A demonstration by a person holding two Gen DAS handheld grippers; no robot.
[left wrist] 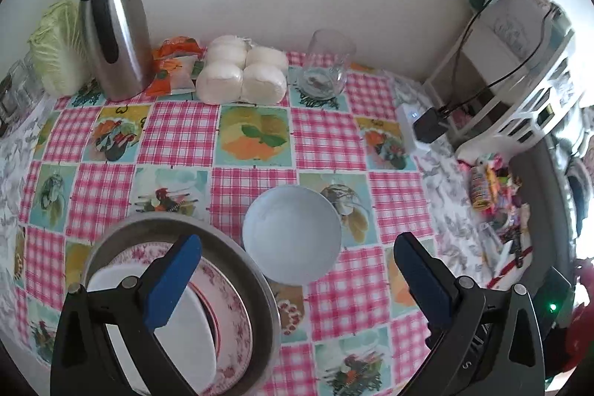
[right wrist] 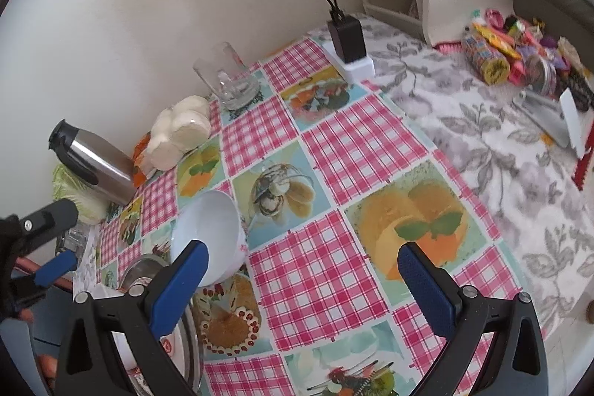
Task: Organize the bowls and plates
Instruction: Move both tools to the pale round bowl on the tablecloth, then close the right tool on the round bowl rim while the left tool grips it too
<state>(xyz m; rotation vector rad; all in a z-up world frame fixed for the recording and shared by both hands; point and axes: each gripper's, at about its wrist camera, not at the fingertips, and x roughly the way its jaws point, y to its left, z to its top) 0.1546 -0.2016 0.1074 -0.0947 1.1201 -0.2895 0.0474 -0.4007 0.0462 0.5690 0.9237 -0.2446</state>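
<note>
White bowl (left wrist: 292, 234) sits alone on the worktop (left wrist: 323, 132), just beside the metal pan (left wrist: 260, 270) already holding plates (left wrist: 222, 288). Both the left gripper (left wrist: 297, 279) and right gripper (right wrist: 302, 284) hang empty, jaws wide. Likely next: close on the bowl's rim and lift it into the pan.

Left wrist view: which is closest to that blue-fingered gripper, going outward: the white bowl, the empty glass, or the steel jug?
From the left gripper:
1. White bowl, just ahead between the fingers.
2. Empty glass, far back, slightly right.
3. Steel jug, back left by the wall.

White bowl (left wrist: 292, 235) upright beside pan-held plates (left wrist: 222, 299).
</note>
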